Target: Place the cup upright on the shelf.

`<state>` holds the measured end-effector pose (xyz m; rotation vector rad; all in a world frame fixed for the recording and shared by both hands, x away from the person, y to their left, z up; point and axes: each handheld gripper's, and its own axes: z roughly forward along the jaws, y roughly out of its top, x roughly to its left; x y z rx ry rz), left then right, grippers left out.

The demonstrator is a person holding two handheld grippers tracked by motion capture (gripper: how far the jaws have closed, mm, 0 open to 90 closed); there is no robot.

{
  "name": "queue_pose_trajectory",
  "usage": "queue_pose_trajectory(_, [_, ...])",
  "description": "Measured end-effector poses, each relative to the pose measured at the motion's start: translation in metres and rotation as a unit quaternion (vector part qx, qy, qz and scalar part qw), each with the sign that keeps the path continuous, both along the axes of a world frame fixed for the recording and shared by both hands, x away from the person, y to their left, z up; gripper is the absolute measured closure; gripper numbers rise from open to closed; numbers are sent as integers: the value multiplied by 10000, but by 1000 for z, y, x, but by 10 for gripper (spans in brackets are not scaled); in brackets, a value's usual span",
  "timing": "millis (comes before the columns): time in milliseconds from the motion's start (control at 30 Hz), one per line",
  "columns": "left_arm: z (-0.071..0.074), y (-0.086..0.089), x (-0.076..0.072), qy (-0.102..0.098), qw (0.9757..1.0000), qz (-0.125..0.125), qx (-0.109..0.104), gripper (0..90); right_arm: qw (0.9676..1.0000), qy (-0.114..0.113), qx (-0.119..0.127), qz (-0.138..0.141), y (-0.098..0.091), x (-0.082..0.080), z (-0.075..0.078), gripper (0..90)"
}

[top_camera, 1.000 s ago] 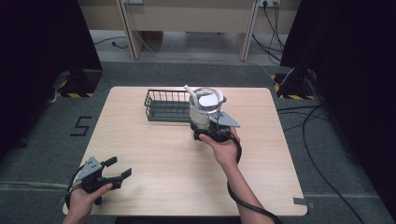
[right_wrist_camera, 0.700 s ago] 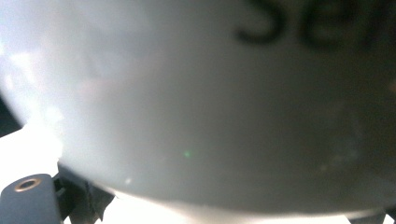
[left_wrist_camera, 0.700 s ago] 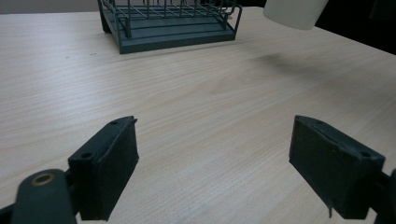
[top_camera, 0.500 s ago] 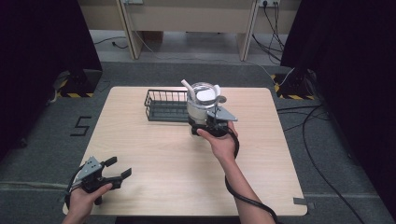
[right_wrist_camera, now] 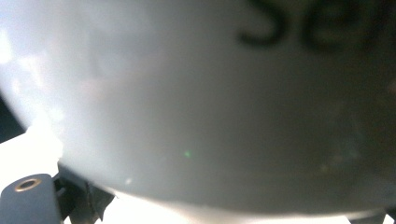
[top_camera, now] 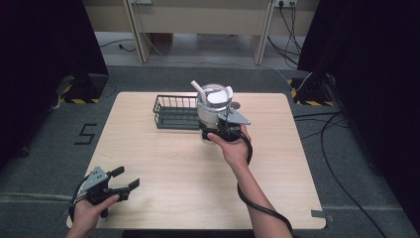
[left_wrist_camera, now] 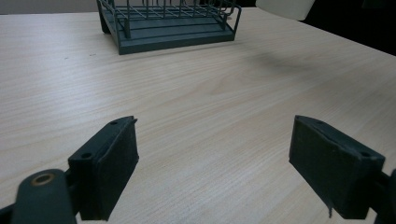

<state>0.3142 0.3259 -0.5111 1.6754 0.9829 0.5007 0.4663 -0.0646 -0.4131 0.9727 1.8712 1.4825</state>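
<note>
So the right gripper (top_camera: 219,130) is clamped on a white cup-like container (top_camera: 213,105) with a spout or straw sticking up at its left. It's held above the wooden table (top_camera: 277,163), just beside the right end of the dark wire basket (top_camera: 174,111). Up close in the right gripper view it's a pale curved wall (right_wrist_camera: 196,107) with some dark lettering, too blurred to read. The left gripper (top_camera: 116,184) sits at the near left corner, jaws spread wide, holding nothing, well apart from the rest.
</note>
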Motion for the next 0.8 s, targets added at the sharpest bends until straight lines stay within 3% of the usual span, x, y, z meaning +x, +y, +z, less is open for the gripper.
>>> queue_pose_trajectory(800, [0,0,0,2,10000,-1,-26,148,10000,-53,-15,-7,7,12,15,109])
